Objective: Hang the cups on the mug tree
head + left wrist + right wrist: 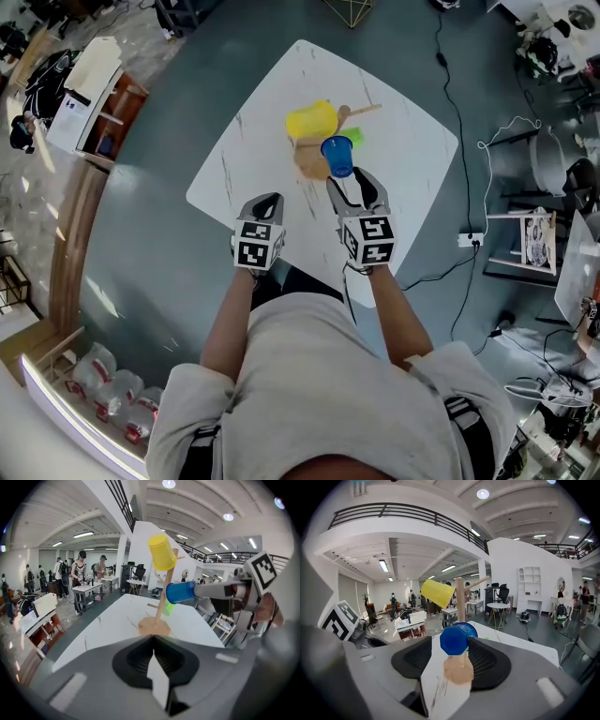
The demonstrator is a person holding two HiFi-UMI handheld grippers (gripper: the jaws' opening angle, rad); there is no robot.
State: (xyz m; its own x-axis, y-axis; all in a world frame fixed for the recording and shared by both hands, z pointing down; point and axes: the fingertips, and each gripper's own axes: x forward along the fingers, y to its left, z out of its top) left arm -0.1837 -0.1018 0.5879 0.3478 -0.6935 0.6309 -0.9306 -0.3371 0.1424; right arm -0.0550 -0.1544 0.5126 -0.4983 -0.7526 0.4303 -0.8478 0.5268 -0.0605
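Grey left gripper [266,201], centre-left, is clenched and empty. Yellow cup [310,120] tops the wooden mug tree [307,161]. Blue cup [338,155] lies at its trunk between my right gripper's [354,178] parted jaws. I judge release is under way, so next comes a straight, clean withdrawal.

The mug tree [154,626] is pale, matt bare wood, the yellow cup [162,551] and blue cup [180,592] look like smooth plastic with a slight sheen, and the table [108,625] has a smooth white marble-look top with grey veins.
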